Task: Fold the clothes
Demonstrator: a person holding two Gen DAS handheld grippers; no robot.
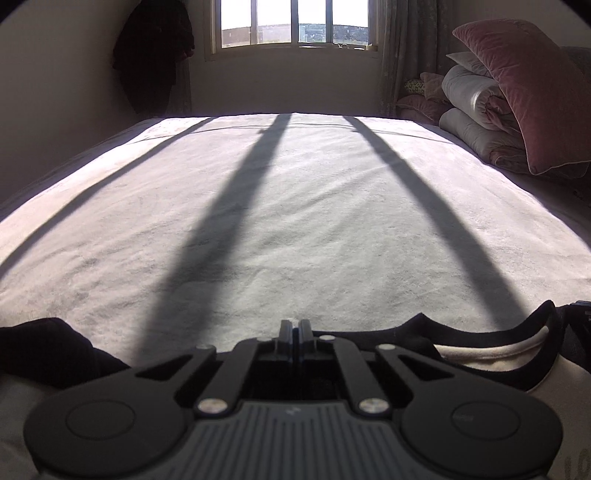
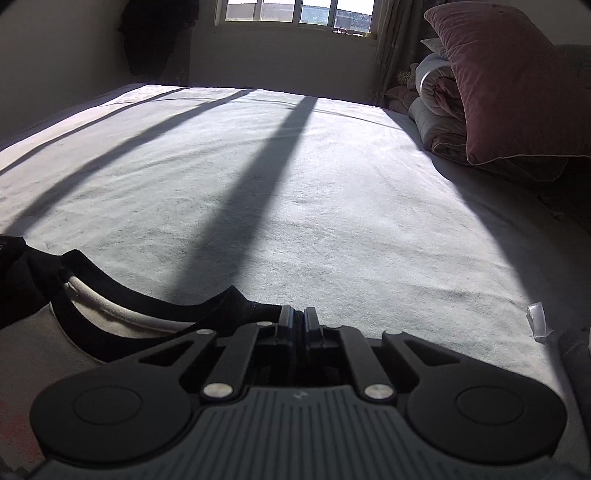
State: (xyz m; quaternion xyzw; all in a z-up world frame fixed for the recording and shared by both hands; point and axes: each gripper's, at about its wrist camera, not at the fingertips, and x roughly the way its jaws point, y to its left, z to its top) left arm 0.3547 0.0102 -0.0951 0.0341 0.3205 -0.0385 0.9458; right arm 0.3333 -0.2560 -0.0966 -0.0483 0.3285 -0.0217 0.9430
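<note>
A cream garment with a black neckband (image 1: 491, 360) lies at the near edge of the bed, and its open neckline curves between the two grippers. My left gripper (image 1: 295, 328) is shut, with the black band running off to the right from its fingertips. A black part of the garment (image 1: 44, 347) bunches at the lower left. In the right wrist view the same neckband (image 2: 147, 299) comes in from the left and ends between the fingers of my right gripper (image 2: 299, 314), which is shut on it. How much cloth the left gripper pinches is hidden.
The bed (image 1: 295, 221) has a pale sheet crossed by window-bar shadows and stretches ahead to the window (image 1: 295, 22). A pink pillow (image 2: 517, 81) leans on folded quilts (image 1: 472, 96) at the right. Dark clothing (image 1: 155, 55) hangs on the left wall. A clear scrap (image 2: 537, 319) lies near right.
</note>
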